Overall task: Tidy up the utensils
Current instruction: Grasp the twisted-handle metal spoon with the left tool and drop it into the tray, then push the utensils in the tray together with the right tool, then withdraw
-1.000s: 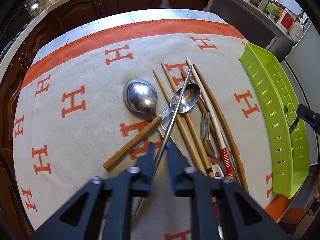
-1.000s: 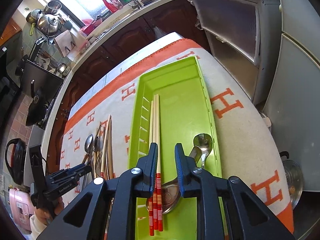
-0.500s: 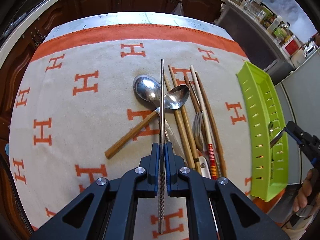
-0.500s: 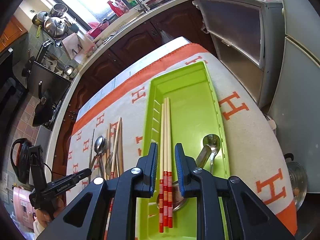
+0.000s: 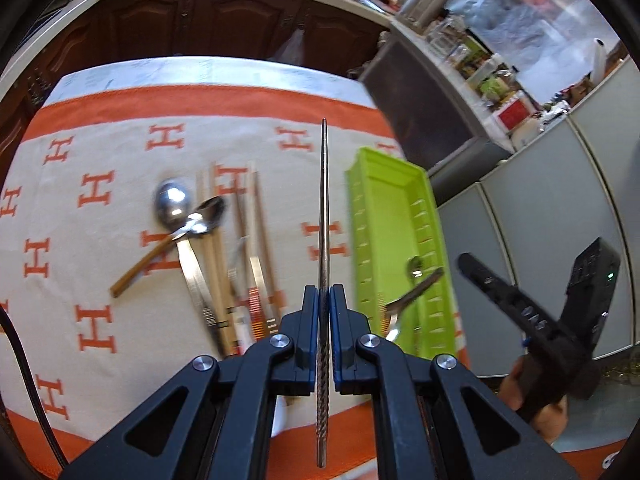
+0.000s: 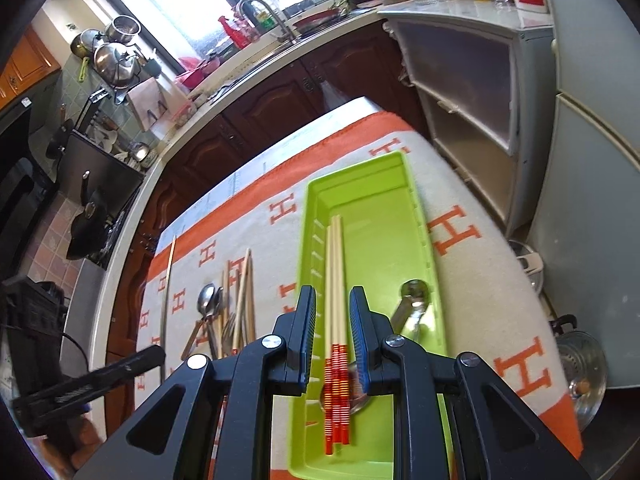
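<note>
Above the H-printed cloth (image 5: 100,200), left gripper (image 5: 325,300) clamps a metal chopstick (image 5: 323,208); right gripper (image 6: 331,312) narrowly apart, empty.

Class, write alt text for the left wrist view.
The left gripper is shut on a thin metal chopstick, held above an orange-patterned cloth. Loose spoons and wooden chopsticks lie left; a green plastic tray sits right.

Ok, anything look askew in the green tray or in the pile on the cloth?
In the green tray, the metal spoon lies slanted beside the straight chopsticks. On the cloth, the wooden-handled spoon crosses the pile diagonally. Nothing spilled or damaged.
</note>
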The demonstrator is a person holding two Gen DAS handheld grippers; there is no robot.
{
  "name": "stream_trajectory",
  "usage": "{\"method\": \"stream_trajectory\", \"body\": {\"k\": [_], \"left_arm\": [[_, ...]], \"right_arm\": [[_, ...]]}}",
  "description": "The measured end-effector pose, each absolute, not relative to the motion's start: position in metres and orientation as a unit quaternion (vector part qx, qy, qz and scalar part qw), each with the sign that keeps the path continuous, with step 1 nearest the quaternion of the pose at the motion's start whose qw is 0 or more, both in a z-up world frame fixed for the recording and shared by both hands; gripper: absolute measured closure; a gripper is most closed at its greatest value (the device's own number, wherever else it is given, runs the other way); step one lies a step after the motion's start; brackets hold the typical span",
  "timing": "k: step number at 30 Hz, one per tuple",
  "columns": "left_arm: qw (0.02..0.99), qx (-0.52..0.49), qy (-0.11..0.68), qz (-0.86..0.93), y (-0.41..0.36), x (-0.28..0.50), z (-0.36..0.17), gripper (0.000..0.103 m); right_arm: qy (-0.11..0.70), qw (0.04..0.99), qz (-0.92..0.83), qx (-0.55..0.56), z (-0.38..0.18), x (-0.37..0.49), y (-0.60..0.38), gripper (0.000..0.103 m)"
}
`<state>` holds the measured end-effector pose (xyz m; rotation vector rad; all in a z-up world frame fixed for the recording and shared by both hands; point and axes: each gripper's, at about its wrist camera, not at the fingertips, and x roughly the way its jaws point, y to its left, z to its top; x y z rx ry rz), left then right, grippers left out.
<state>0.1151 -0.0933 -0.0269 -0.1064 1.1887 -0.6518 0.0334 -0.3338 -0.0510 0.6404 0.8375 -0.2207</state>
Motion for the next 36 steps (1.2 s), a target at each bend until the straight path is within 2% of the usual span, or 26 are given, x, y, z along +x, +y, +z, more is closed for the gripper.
{"method": "stream_trajectory", "body": {"k": [5, 14, 22, 30, 36], "left_arm": [[0.765, -0.045, 0.554, -0.327, -0.145, 0.112, -0.029, 0.100], [0.740, 0.005, 0.591, -0.322, -0.205, 0.112, -0.073, 0.099], [0.753, 0.031, 0.574, -0.322, -0.190, 0.097, -0.064, 0.085], [0.789, 0.072, 0.536, -0.291, -0.142, 0.077, -0.049, 0.083], [0.811, 0.071, 0.520, -0.257, -0.095, 0.071, -0.048, 0.075]], "right_arm": [[0.387, 0.860, -0.155, 0.293, -0.044, 0.019, -0.350, 0.086], [0.386, 0.849, -0.184, 0.310, -0.048, 0.000, -0.372, 0.085], [0.393, 0.847, -0.184, 0.306, -0.054, 0.006, -0.367, 0.085], [0.403, 0.849, -0.172, 0.297, -0.058, 0.014, -0.349, 0.085], [0.419, 0.849, -0.160, 0.279, -0.061, 0.020, -0.327, 0.085]]}}
